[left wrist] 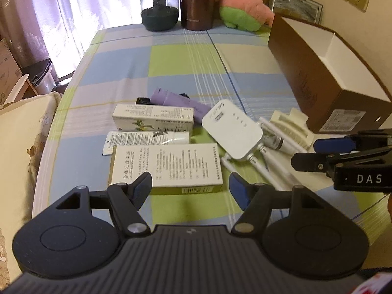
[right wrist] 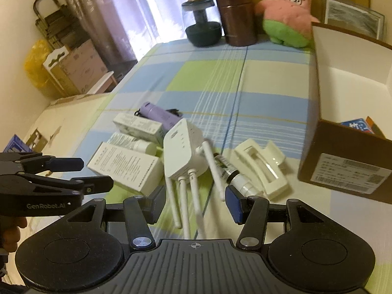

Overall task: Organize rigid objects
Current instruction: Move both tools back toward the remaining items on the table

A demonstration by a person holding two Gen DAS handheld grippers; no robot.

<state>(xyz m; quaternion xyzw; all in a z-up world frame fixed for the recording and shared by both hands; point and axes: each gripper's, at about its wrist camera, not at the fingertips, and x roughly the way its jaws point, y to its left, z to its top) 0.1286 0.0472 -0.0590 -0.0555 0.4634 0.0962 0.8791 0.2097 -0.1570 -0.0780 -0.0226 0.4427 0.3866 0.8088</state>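
Approach step, nothing picked yet. Left gripper (left wrist: 189,186) wide, empty, w/ the big white carton (left wrist: 166,166) right ahead of its tips. Right gripper (right wrist: 196,201) half-open, empty, over the router (right wrist: 183,154) antennas. Brown box (right wrist: 343,161) off to the right gripper's right. Next, prob: drop, straddle, squeeze.

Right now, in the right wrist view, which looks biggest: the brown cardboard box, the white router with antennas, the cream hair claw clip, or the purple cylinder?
Largest to smallest as they look:
1. brown cardboard box, though it is cut by the frame edge
2. white router with antennas
3. cream hair claw clip
4. purple cylinder, lying farther away, so it may only look smaller
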